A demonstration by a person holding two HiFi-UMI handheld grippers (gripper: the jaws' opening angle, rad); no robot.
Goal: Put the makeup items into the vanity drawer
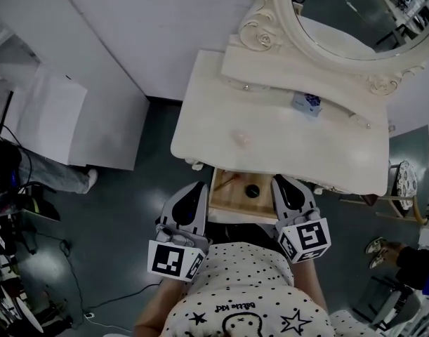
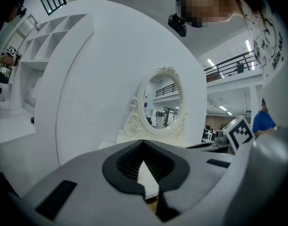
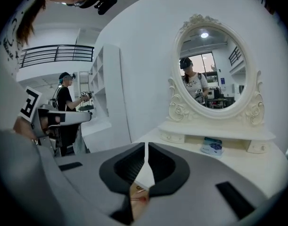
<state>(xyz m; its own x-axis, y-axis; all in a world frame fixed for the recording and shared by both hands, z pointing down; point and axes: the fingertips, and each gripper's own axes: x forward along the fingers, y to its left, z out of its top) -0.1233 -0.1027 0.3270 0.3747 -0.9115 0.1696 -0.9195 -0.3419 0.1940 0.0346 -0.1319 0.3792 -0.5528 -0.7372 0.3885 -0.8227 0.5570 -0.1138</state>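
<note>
Currently, in the head view, the open wood-lined drawer point(image 1: 225, 201) projects from under the cream vanity worktop point(image 1: 298, 153). A small black round item point(image 1: 252, 190) already lies in the drawer. Beyond the drawer, a small pale pink item point(image 1: 240, 137) sits on the worktop. Farther beyond and to the right stands a small blue-and-white box point(image 1: 307, 104), against the raised shelf. The left tongs point(image 1: 197, 187) hang at the drawer's left side, the right tongs point(image 1: 279, 181) at its right side.

In the left gripper view, the left tongs are closed tip to tip and carry nothing.

In the right gripper view, the right tongs are likewise closed and empty, with the box ahead, beyond the drawer.

Both remaining items are probably light. The box looks rigid: grip across its narrow sides. The pink item looks smooth and may slip: grip its middle.

The worktop around both items is bare. The worktop's front edge overhangs the drawer, so only a shallow strip is open for lowering.
</note>
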